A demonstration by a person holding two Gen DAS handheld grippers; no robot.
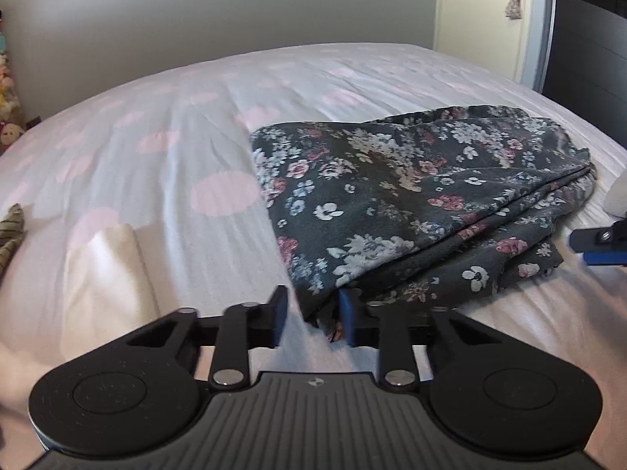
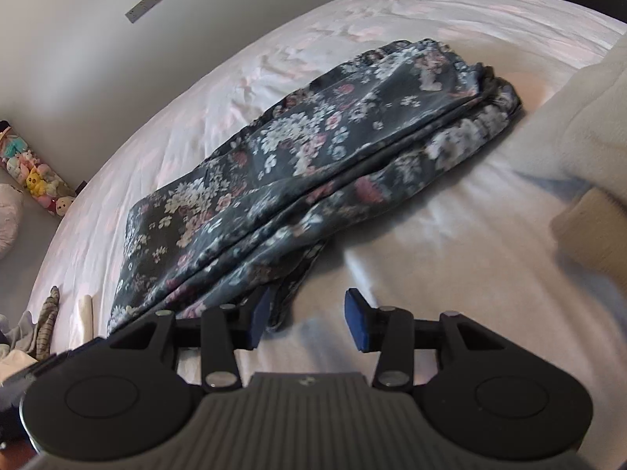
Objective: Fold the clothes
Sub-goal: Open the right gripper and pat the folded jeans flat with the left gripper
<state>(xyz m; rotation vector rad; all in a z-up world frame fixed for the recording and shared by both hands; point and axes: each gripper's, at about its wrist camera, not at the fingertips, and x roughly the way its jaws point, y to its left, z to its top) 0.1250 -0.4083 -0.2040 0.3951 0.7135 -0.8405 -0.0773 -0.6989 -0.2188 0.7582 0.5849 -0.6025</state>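
where folded, floral cloth [image 1: 411, 203] lies layered, soft, on bed [image 1: 156, 125].

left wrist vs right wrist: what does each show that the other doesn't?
Only the left wrist view: the door with its handle, and the left gripper with a corner of the floral garment between its jaws; whether the pads press on it is unclear. The right gripper's blue tip shows at its right edge.

Only the right wrist view: the right gripper, jaws open over bare bedsheet, the garment's edge by its left finger, and a cream blanket at the right.

Both: the folded floral garment, the pink-spotted bedsheet, the grey wall.
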